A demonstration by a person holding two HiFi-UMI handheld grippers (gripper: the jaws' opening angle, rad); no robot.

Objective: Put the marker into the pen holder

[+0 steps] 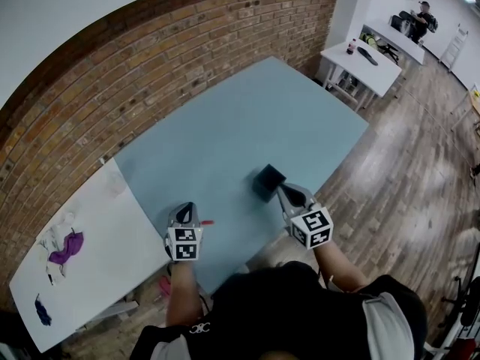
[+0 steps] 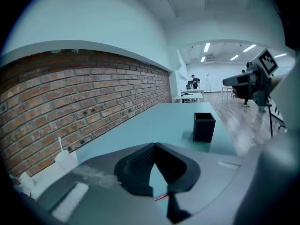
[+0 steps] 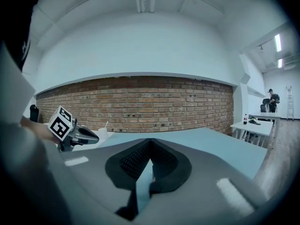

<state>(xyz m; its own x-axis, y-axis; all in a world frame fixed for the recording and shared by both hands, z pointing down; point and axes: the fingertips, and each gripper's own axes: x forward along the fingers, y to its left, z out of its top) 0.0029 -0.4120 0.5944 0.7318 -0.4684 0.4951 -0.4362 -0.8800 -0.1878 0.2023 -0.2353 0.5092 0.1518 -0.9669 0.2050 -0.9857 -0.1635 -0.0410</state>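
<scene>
A black square pen holder [image 1: 268,180] stands upright on the blue table [image 1: 247,118] near its front edge. It also shows ahead and to the right in the left gripper view [image 2: 204,127]. A short red marker [image 1: 205,222] lies flat on the table just right of my left gripper [image 1: 187,205]. From the left gripper view, the marker [image 2: 161,197] shows under the jaws, not between them. The left gripper [image 2: 153,145] is shut and holds nothing. My right gripper [image 1: 281,188] hovers right beside the pen holder. Its jaws [image 3: 150,141] are shut and empty, and the holder is out of that view.
A white table [image 1: 112,238] adjoins the blue one on the left, with a purple cloth [image 1: 66,247] and a white cup with a straw [image 2: 65,158]. A brick wall [image 1: 150,58] runs along the far side. White tables [image 1: 360,62] and a person [image 1: 420,21] are far right, across the wood floor [image 1: 405,178].
</scene>
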